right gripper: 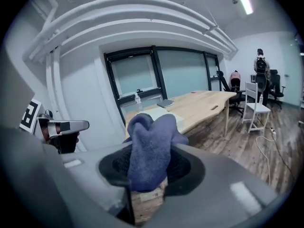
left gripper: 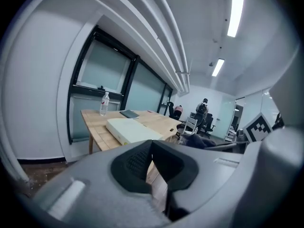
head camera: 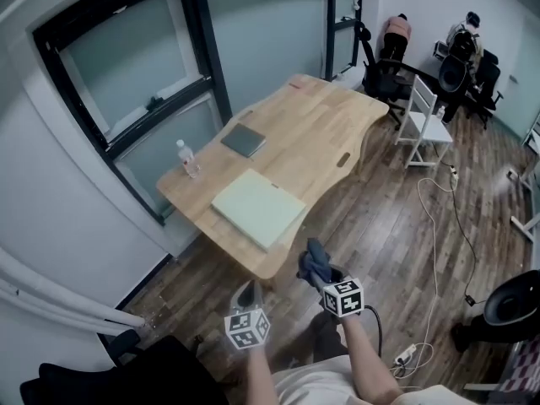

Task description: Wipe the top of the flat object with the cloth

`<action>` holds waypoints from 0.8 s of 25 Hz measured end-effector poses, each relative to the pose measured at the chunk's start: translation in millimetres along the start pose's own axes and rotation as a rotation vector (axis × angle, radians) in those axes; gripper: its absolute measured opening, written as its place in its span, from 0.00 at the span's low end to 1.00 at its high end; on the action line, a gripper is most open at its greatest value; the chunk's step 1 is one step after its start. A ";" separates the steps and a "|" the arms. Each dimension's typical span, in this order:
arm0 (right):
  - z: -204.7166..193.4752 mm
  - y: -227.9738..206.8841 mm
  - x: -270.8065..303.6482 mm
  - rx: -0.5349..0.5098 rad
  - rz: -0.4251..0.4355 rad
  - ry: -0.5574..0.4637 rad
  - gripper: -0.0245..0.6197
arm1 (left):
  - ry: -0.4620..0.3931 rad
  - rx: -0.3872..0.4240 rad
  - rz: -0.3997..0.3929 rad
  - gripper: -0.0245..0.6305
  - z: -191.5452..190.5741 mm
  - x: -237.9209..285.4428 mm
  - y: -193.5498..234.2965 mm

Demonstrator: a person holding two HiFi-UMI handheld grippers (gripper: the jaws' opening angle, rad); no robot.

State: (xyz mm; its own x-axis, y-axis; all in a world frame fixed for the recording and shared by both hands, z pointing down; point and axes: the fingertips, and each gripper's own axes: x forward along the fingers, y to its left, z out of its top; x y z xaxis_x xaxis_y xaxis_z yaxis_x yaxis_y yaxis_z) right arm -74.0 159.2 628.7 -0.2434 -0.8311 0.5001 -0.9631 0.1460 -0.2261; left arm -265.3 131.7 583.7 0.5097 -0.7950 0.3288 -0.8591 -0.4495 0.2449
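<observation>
The flat object, a pale rectangular slab (head camera: 257,207), lies near the front end of the wooden table (head camera: 325,133). It also shows in the left gripper view (left gripper: 130,129) and, partly behind the cloth, in the right gripper view (right gripper: 159,112). My right gripper (head camera: 319,270) is shut on a bunched blue cloth (right gripper: 152,141), held over the floor just short of the table's near edge. My left gripper (head camera: 247,298) hangs beside it, lower left, shut with its pads touching and nothing held (left gripper: 151,144).
A grey laptop (head camera: 244,139) and a water bottle (head camera: 187,159) stand farther back on the table. A white chair (head camera: 426,116), office chairs and seated people are at the far right. Cables (head camera: 439,226) run over the wood floor; a black bin (head camera: 510,306) stands at right.
</observation>
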 end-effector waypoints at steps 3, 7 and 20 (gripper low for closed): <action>9.7 4.6 -1.1 -0.025 0.010 -0.021 0.26 | -0.025 0.034 -0.015 0.05 8.7 -2.2 -2.0; 22.7 10.2 1.0 -0.052 0.019 -0.037 0.26 | -0.021 0.063 -0.025 0.05 10.9 -6.6 -2.2; 45.3 11.7 1.9 -0.097 0.017 -0.066 0.26 | -0.001 0.046 0.007 0.05 15.4 -10.9 12.0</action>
State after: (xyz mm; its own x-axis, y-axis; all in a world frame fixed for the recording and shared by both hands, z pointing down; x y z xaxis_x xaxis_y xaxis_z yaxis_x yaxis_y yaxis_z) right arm -80.6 135.1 589.1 -0.2546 -0.8611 0.4401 -0.9663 0.2086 -0.1508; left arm -281.9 128.7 569.0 0.5036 -0.7986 0.3297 -0.8639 -0.4622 0.2002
